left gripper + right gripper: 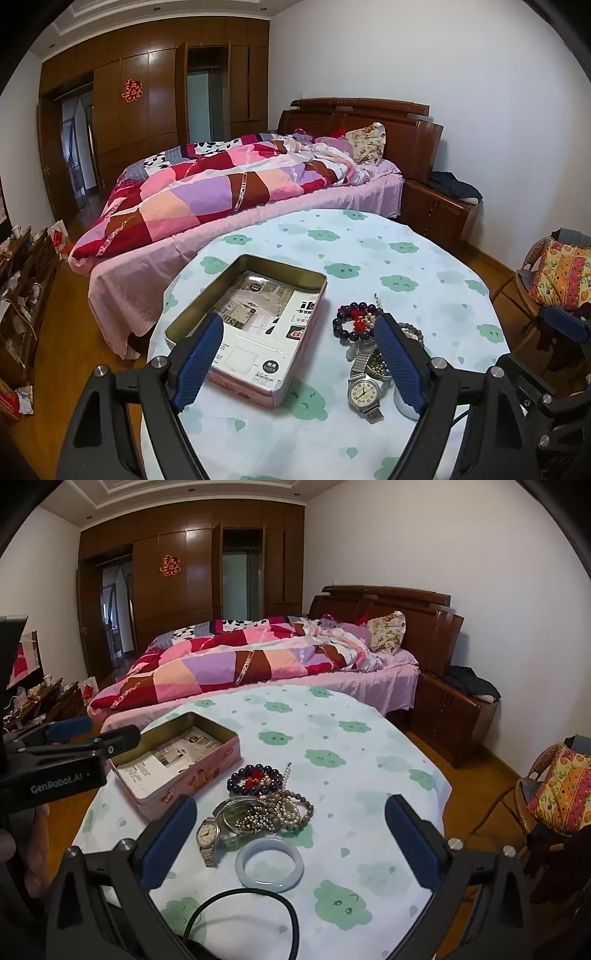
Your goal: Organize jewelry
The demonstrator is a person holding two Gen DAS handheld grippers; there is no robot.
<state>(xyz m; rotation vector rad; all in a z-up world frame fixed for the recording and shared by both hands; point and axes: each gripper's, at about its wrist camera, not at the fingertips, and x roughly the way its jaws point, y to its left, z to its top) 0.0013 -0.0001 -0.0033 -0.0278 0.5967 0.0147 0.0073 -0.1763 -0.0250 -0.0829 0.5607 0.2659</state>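
Observation:
An open pink tin box [303, 373] lined with printed paper sits on the table; it also shows in the right wrist view [207, 775]. Beside it lies a jewelry pile: a purple and red bead bracelet [255, 773], a grey bead bracelet [295, 812], a chain tangle [255, 818], a silver wristwatch [207, 834] and a pale jade bangle [269, 866]. The watch [364, 393] and purple bracelet [352, 319] show in the left wrist view. My left gripper [299, 339] is open above the tin's near right side. My right gripper [291, 825] is open, hovering over the pile. Both are empty.
The round table [369, 768] has a white cloth with green cloud prints. A bed with a patchwork quilt [236, 664] stands behind it. A wicker chair with a cushion [554, 794] is at the right. A black cable [243, 904] loops over the near table edge.

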